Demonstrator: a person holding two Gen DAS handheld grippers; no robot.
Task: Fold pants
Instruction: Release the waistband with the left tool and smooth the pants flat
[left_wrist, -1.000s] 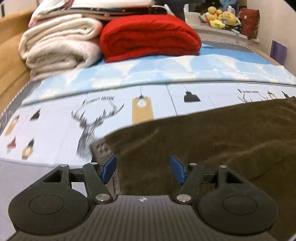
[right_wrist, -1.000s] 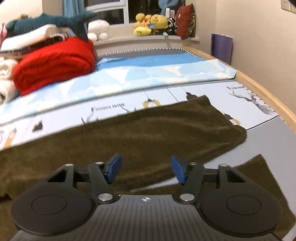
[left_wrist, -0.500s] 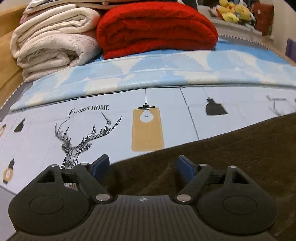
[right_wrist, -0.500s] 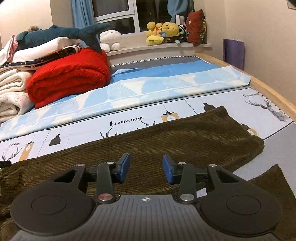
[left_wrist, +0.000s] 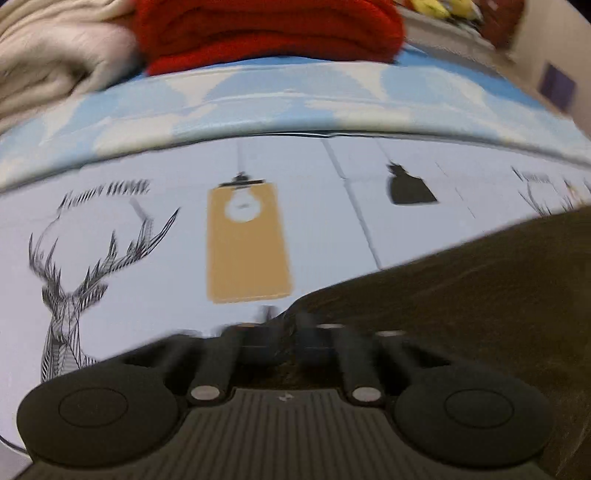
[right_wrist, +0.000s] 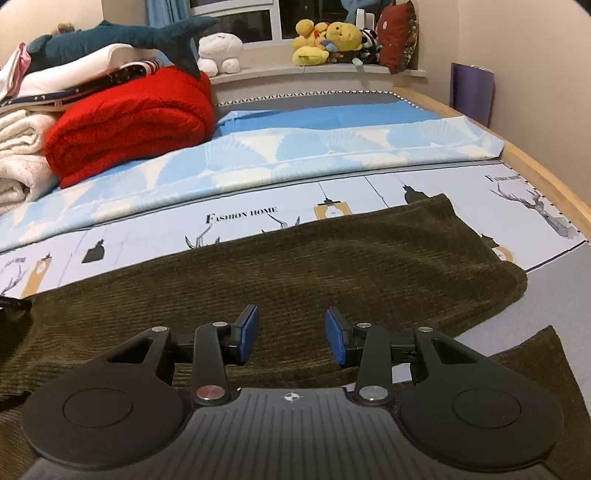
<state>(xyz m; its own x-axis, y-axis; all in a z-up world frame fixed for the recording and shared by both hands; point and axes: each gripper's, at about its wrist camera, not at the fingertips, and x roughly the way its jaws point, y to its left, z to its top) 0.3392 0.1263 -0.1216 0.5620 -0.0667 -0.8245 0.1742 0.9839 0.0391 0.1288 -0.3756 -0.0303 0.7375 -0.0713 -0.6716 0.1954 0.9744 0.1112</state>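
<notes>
Dark olive corduroy pants (right_wrist: 295, 266) spread flat across a printed sheet (right_wrist: 461, 184), running from 9 o'clock to 3 o'clock in the right wrist view, one leg end reaching toward 2 o'clock and a second leg (right_wrist: 535, 362) lying apart at 4 o'clock with grey bedding showing between them. Right gripper (right_wrist: 291, 336) low over the middle of the pants, blue pads (right_wrist: 246, 330) parted with ribbed cloth visible in the gap, nothing pinched. In the left wrist view, heavily blurred: left gripper (left_wrist: 291, 332) at 6 o'clock, sitting at the pants edge (left_wrist: 461, 280), fingers drawn close together around a dark fold of cloth, apparently clamped on it, though blur hides the pads themselves. Pants filling the 3 to 5 o'clock part of that view; sheet with deer (left_wrist: 74, 280), yellow lamp tag (left_wrist: 245, 243) and black lamp (left_wrist: 408, 184) prints from 9 to 1 o'clock. Red blanket (right_wrist: 129, 122) at 10 o'clock beside cream blankets (right_wrist: 18, 162), shark plush (right_wrist: 122, 37) on top of the pile, yellow plush toys (right_wrist: 325, 40) on the sill at 12 o'clock, purple box (right_wrist: 472, 92) against the wall at 2 o'clock.
</notes>
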